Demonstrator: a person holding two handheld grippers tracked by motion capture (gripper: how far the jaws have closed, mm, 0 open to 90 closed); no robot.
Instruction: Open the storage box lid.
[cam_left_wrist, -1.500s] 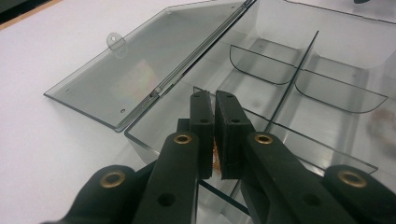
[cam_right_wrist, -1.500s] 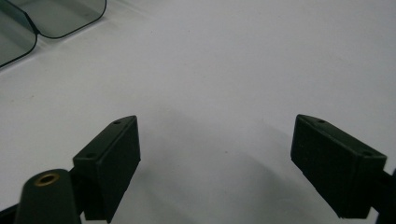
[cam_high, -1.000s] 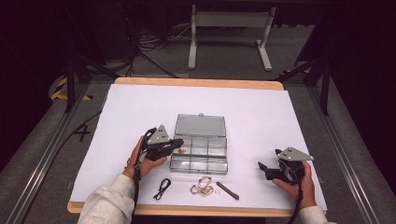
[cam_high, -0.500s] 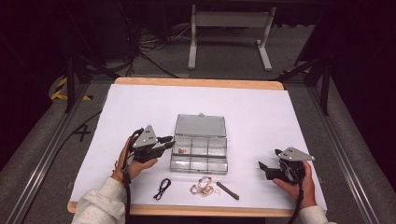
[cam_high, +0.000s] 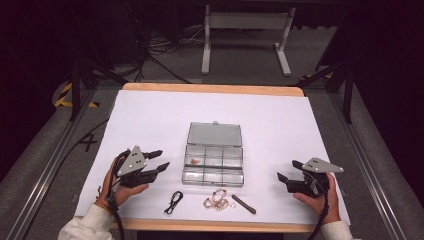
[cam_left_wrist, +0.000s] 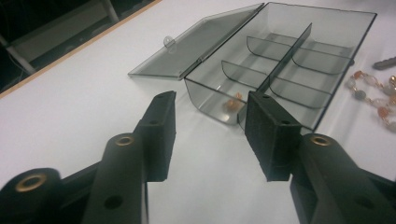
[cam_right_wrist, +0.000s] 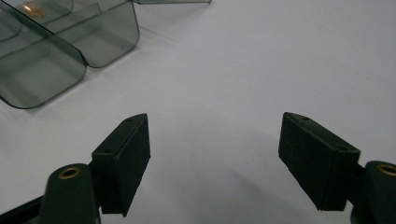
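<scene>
The left gripper (cam_high: 161, 160) is hovering just left of the compartment box (cam_high: 214, 165), jaws just opening, gripping nothing; the right gripper (cam_high: 290, 170) is gaping, also gripping nothing.

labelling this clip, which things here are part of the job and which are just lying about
In the job: compartment box, lid open; small orange piece in one compartment; bead bracelet; black cord; dark stick; left gripper; right gripper.

Lying about: white sheet; floor cables; metal stand.

The wood-edged counter (cam_high: 210, 89) carries a white sheet (cam_high: 150, 120); on it lie an open clear compartment box (cam_high: 214, 160), a bead bracelet (cam_high: 217, 201), a black cord (cam_high: 173, 202) and a dark stick (cam_high: 243, 204).
</scene>
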